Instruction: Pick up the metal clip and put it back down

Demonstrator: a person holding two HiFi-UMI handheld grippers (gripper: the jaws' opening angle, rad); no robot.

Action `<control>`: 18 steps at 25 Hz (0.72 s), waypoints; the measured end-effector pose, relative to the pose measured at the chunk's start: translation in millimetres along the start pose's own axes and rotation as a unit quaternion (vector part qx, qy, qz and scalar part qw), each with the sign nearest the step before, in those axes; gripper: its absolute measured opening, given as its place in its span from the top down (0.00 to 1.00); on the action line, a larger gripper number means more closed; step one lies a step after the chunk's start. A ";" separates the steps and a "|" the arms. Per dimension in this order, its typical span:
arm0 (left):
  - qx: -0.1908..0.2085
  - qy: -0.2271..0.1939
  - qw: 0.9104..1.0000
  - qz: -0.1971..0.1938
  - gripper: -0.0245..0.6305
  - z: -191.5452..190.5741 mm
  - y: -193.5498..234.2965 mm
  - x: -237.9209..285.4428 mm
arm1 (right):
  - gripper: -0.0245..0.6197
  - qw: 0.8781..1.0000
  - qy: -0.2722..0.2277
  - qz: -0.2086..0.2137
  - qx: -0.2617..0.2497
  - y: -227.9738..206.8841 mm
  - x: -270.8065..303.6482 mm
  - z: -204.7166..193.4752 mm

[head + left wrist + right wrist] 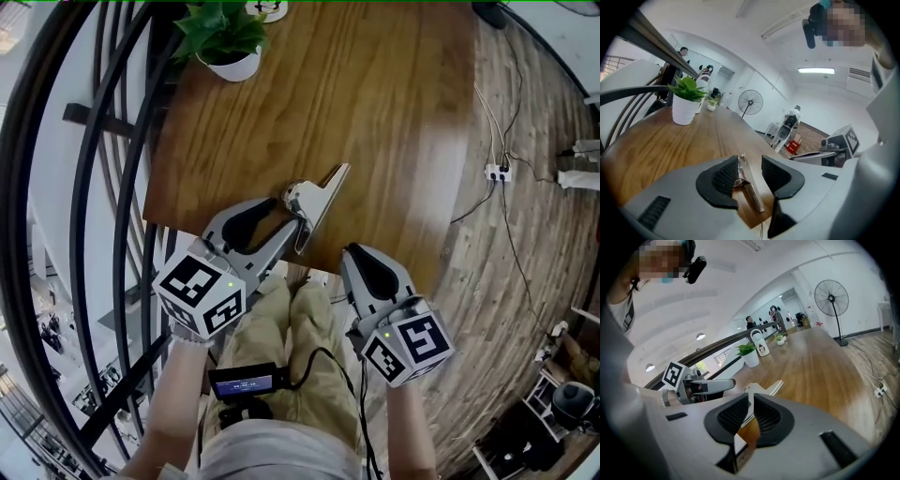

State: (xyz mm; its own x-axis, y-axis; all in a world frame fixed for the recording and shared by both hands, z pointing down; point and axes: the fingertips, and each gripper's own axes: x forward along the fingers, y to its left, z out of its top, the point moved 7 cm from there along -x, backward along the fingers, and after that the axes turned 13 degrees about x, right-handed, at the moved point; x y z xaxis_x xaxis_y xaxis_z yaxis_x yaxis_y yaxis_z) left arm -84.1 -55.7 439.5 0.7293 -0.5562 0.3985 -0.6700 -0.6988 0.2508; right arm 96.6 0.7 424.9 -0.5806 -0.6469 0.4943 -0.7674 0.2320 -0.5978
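The metal clip (317,199) lies on the wooden table (375,112) close to its near edge, one long handle pointing away from me. My left gripper (289,216) stands open around the clip's near end. In the left gripper view the clip (749,187) rests beside the left pad, and the right pad is well apart from it. My right gripper (351,251) hovers at the table's front edge, to the right of the clip, shut with nothing in it. Past its jaws (751,411) the clip (764,389) shows on the wood.
A potted plant (230,37) in a white pot stands at the table's far left corner. A black curved railing (112,187) runs along the left side. Cables and a power strip (497,172) lie on the plank floor to the right. A standing fan (830,298) is farther off.
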 end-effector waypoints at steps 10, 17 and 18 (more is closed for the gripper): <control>0.089 -0.036 0.995 -0.034 0.96 49.0 -33.1 -35.2 | 0.96 0.997 -0.059 -0.016 -0.041 34.4 -30.4 18.7; 0.130 -0.053 0.989 -0.037 0.96 84.3 -55.5 -60.4 | 0.96 0.994 -0.087 -0.024 -0.064 59.2 -58.3 34.6; 0.134 -0.055 0.989 -0.035 0.96 88.3 -58.5 -64.4 | 0.96 0.993 -0.090 -0.024 -0.069 63.5 -62.2 36.5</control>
State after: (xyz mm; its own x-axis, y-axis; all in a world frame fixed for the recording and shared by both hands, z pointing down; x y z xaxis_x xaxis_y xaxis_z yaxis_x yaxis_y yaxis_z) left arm -79.6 -18.7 321.3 0.7926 -0.5382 0.2867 -0.5679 -0.8227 0.0255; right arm 93.9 29.2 333.2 -0.4940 -0.7761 0.3919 -0.8304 0.2875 -0.4773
